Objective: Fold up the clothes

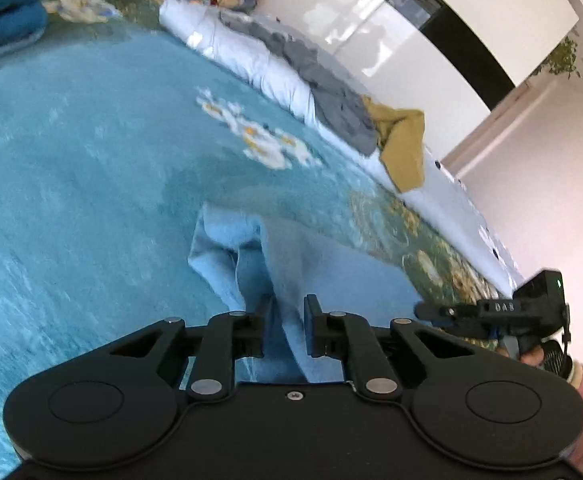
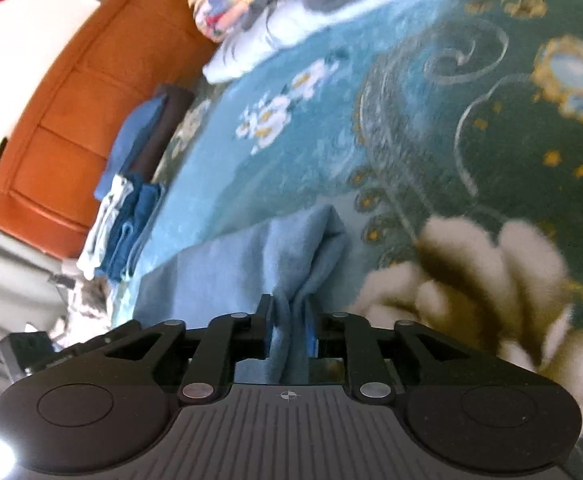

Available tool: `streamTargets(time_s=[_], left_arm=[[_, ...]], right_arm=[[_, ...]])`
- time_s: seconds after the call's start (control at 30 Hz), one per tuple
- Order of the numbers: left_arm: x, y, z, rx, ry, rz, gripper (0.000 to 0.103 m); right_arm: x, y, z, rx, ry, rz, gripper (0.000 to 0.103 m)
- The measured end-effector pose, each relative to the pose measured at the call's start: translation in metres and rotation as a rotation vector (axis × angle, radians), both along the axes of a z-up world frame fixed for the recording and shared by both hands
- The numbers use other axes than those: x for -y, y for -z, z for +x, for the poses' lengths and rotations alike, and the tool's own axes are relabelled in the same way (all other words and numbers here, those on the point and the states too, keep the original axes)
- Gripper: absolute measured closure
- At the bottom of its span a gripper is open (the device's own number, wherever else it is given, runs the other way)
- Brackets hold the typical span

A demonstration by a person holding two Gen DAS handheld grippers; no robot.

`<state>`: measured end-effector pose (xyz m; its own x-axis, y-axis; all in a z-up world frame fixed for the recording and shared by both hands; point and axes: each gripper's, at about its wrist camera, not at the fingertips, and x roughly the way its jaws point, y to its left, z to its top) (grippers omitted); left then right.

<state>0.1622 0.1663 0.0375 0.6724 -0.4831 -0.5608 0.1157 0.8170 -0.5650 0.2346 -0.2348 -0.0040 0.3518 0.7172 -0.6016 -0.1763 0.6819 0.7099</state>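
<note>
Both hand-held grippers, left [image 1: 285, 330] and right [image 2: 291, 330], clenched on the blue cloth [image 1: 323, 264], which stretches ahead over the bed [image 1: 71, 160].

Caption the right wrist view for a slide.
Right gripper pinching a light blue garment above the floral teal blanket.

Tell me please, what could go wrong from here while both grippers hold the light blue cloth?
The left gripper pinches only a thin bunched fold of the light blue cloth, so it may slip out. The right gripper grips a similar bunch; uneven pulling could skew the fold over the teal floral blanket.
</note>
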Motion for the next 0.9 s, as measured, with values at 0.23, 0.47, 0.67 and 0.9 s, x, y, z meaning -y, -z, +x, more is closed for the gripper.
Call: streamTargets(time_s=[0.23, 0.47, 0.67, 0.9], left_arm=[[0.016, -0.006, -0.004, 0.006, -0.010, 0.030, 0.063], [0.042, 0.013, -0.014, -0.021, 0.029, 0.019, 0.077], [0.040, 0.010, -0.026, 0.048, 0.055, 0.028, 0.099], [0.036, 0.032, -0.030, -0.016, 0.041, 0.054, 0.098]], right_arm=[[0.009, -0.006, -0.034, 0.013, 0.044, 0.089, 0.069], [-0.004, 0.010, -0.048, -0.061, 0.013, 0.148, 0.078], [-0.003, 0.006, -0.050, -0.029, -0.005, 0.098, 0.097], [-0.001, 0.022, -0.055, -0.086, -0.004, 0.071, 0.097]])
